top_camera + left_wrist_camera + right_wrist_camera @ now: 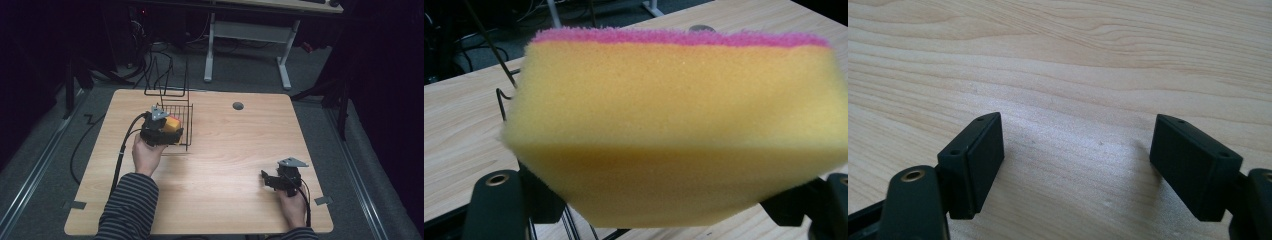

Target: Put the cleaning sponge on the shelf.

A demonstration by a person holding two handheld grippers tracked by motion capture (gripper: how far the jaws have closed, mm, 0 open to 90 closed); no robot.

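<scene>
My left claw (167, 131) is clenched on the yellow sponge (674, 130), pink scourer layer on top, held at the black wire rack (172, 117) on the worktop (225, 165). Rack wires run just beside and beneath the sponge. My right claw (1075, 165) is released, jaws wide over bare wood, well apart. Grey grommet (238, 106) near the far edge.
</scene>
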